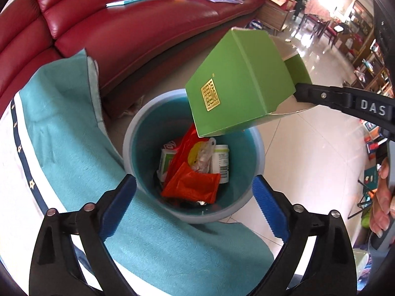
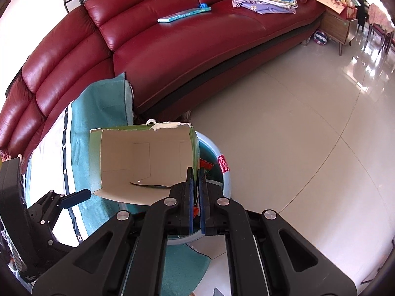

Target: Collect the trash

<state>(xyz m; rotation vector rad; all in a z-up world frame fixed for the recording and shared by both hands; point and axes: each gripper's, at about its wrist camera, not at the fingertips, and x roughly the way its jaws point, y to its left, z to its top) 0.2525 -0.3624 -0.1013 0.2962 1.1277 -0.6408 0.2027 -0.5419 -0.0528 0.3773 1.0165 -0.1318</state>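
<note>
Both grippers, left gripper (image 1: 195, 204) and right gripper (image 2: 196, 197), have black frames, silver rivets, blue ribbed pads (image 1: 269, 209); white "DAS" lettering; bare hand (image 1: 381, 197), nails possibly polished.

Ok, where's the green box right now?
The green box hangs just above the blue bin, clamped by one wall in the right gripper, red sofa behind.

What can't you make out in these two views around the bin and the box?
- Light blue plastic bin: far rim hidden by the green cardboard box, left wrist view.
- Bin's contents: mostly hidden in the right wrist view by the box and right gripper.
- Box's gold logo: text too small.
</note>
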